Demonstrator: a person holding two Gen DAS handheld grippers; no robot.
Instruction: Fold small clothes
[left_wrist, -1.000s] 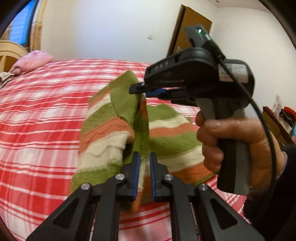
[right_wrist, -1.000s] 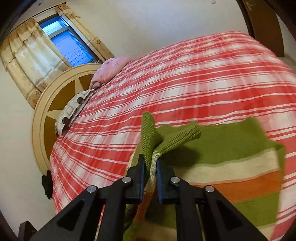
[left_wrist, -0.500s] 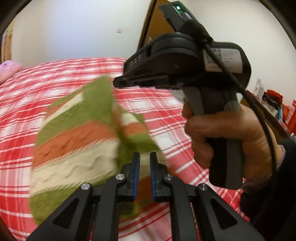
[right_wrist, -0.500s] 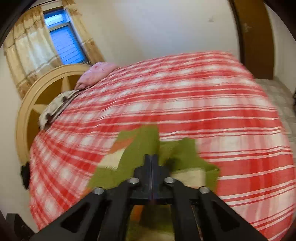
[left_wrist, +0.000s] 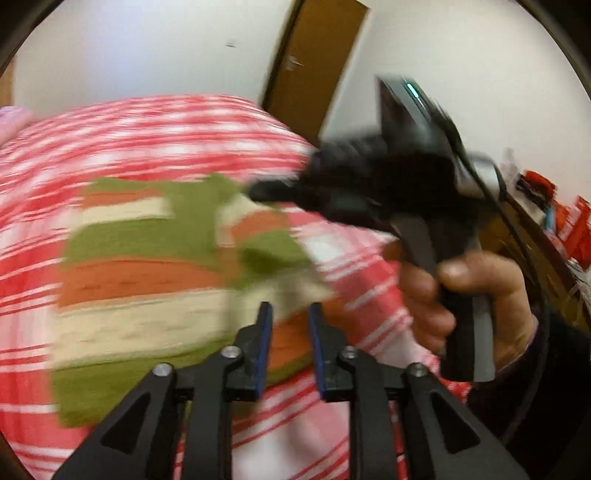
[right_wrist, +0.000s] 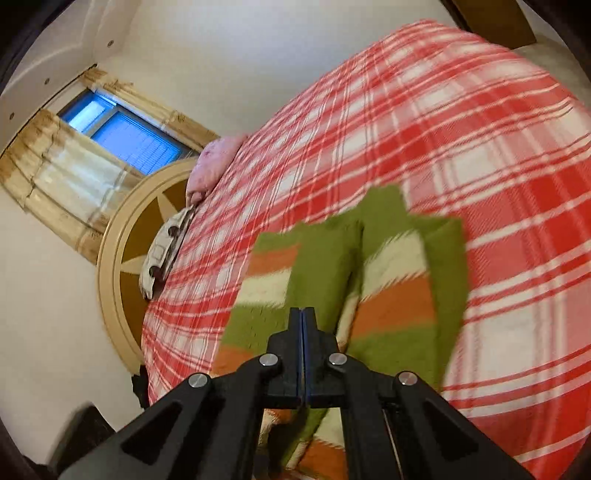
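A small striped knitted sweater, banded in green, orange and cream, is lying on the bed over the red plaid bedspread, with one part doubled over its middle. Both views are smeared by motion, so the exact edges of the fold are hard to read.

The left tool has just been opening its jaws; they are standing slightly apart now, and the near hem of the sweater is showing between and beyond them without the blue pads pressing on it, as far as the blur allows. The right tool is closed tight, pad against pad. Green knit is lying around and below its tip, but whether a thin layer is pinched there I cannot tell; in the left view its tip is sitting right at the far green edge. A hand is wrapping that tool's grip.

The sweater is looking soft, light and floppy, thick enough to hold a crease loosely but stretchy, so it is likely sagging and dragging wherever it is lifted at one point. Ribbed hems and corners are probably the best places to pinch, both hands taking the same edge so the fold is landing square; the bedspread beneath is soft too and may be bunching if the knit is dragged.
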